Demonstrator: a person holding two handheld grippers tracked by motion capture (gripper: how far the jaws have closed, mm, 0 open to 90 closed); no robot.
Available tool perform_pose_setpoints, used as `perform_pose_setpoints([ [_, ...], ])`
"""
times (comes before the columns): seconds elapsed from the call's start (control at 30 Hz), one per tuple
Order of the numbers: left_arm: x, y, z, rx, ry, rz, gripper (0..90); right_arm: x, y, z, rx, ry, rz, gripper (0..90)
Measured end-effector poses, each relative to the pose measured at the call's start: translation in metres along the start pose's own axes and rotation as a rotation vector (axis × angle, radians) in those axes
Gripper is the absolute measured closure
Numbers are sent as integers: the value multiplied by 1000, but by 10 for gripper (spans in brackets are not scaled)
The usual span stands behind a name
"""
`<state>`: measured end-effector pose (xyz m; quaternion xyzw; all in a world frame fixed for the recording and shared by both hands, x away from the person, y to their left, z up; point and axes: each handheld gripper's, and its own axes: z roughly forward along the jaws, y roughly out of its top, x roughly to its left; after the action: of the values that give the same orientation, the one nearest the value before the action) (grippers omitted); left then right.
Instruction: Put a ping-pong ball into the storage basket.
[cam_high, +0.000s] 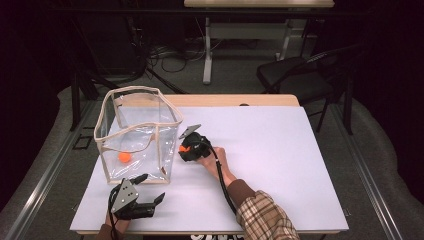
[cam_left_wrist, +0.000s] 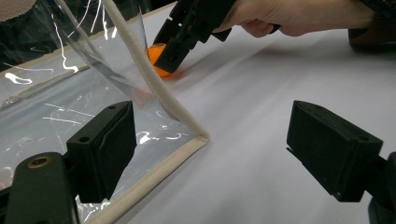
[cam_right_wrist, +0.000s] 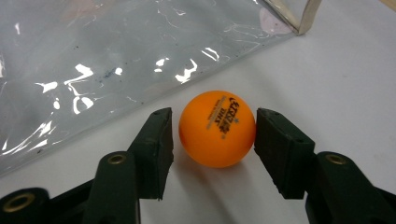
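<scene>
A clear plastic bag (cam_high: 137, 132) with beige trim stands open on the white table (cam_high: 280, 150), and one orange ball (cam_high: 124, 157) lies inside it. Just right of the bag, my right gripper (cam_high: 186, 150) is low over the table with a second orange ball (cam_right_wrist: 217, 128) between its jaws. The right pad touches that ball and the left pad sits close against it. The left gripper view shows this ball (cam_left_wrist: 156, 53) pinched beside the bag's trim (cam_left_wrist: 154, 88). My left gripper (cam_high: 151, 186) rests open near the table's front left, its jaws either side of the bag's near corner.
A person's right forearm in a plaid sleeve (cam_high: 262, 215) comes in from the bottom edge. Behind the table stand a black chair (cam_high: 295, 75) and a white desk leg (cam_high: 207, 50), with cables on the floor. The table's right half is bare white surface.
</scene>
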<state>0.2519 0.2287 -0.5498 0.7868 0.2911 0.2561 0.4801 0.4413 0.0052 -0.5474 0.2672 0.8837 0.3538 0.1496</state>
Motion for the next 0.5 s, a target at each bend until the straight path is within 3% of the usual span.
perform_pose_setpoints([
  [0.5, 0, 0, 0, -1, 0, 1, 158, -2, 1, -5, -8, -5, 13, 502],
])
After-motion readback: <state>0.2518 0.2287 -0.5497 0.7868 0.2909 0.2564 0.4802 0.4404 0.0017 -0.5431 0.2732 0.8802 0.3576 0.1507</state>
